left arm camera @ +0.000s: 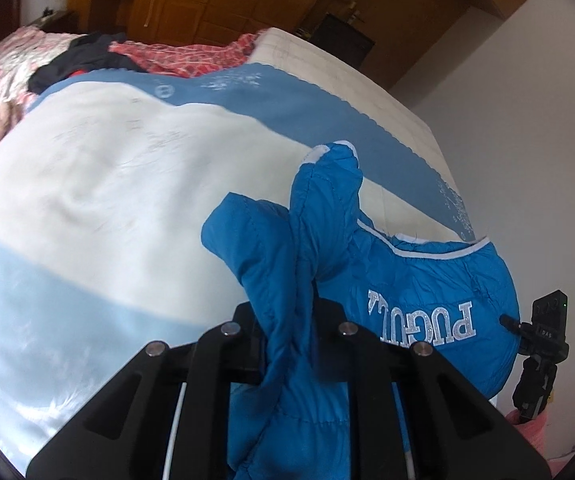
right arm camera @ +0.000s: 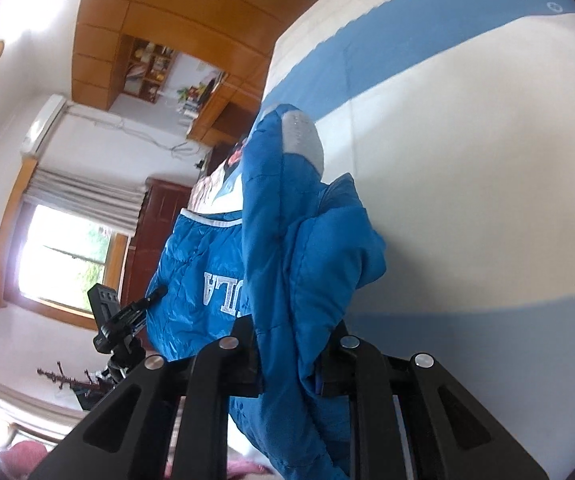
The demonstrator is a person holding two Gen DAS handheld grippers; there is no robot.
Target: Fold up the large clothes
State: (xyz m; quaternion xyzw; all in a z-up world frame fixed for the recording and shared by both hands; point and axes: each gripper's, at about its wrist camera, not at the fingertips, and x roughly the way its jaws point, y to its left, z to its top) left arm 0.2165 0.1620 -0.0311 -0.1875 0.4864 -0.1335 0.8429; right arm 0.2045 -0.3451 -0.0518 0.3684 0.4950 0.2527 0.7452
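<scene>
Over blue-and-white bedspread [left arm camera: 107, 184], bunched quilted blue jacket [left arm camera: 407, 280] hangs

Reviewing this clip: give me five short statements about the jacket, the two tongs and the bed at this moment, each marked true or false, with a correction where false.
1. The left tongs are shut on the blue jacket. True.
2. The right tongs hang open with nothing between them. False: they are shut on a bunched fold of the same jacket.
3. The jacket bears white lettering. True.
4. The jacket lies flat and spread on the bed. False: it hangs bunched from both tongs above the blue and white bedcover.
5. The jacket is red. False: it is blue, with a white-trimmed edge.
</scene>
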